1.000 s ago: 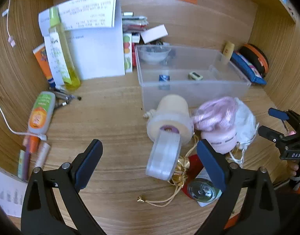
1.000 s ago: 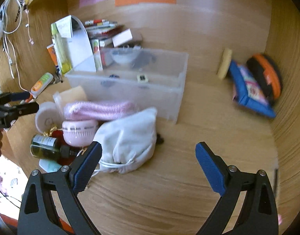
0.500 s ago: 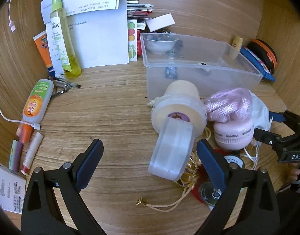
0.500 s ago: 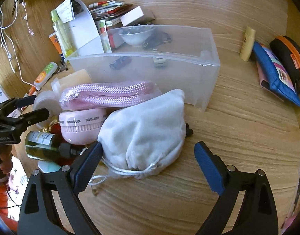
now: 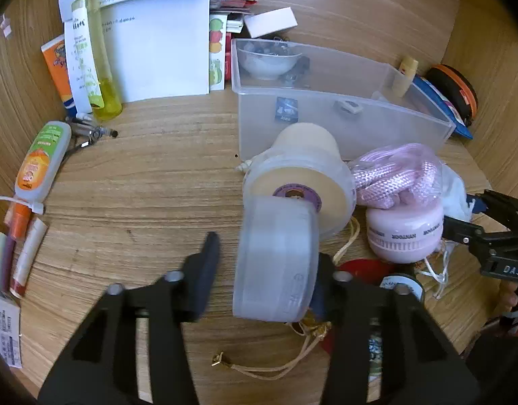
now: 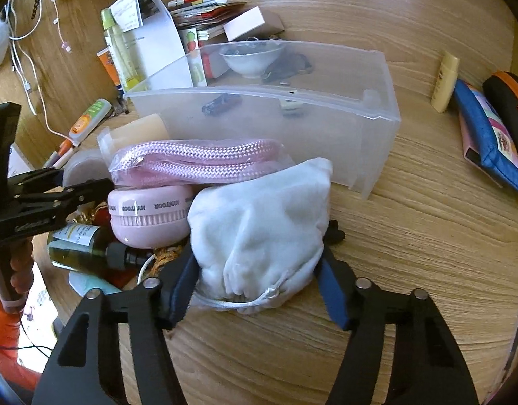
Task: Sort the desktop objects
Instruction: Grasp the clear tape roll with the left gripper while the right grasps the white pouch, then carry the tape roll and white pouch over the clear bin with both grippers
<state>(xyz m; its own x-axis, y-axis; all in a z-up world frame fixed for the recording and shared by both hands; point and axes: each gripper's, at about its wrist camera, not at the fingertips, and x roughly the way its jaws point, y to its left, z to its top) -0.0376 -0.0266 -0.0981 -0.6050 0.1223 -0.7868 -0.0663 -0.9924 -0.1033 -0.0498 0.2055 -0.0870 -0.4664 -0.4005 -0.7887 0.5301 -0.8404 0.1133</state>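
Pick-up step: left tool closing around the translucent tape roll, left finger apart from it; right tool clamping the white drawstring pouch; next move, by judgement, lifts both to the clear bin, upper centre.

The white pouch hides the right tongs' inner pads.

Showing bright, warm, even daylight across the desk. Casting only soft shadows. Bending hard at black fisheye corners in both views. Blurring on the left gripper; blowing out white at the right view's lower left.
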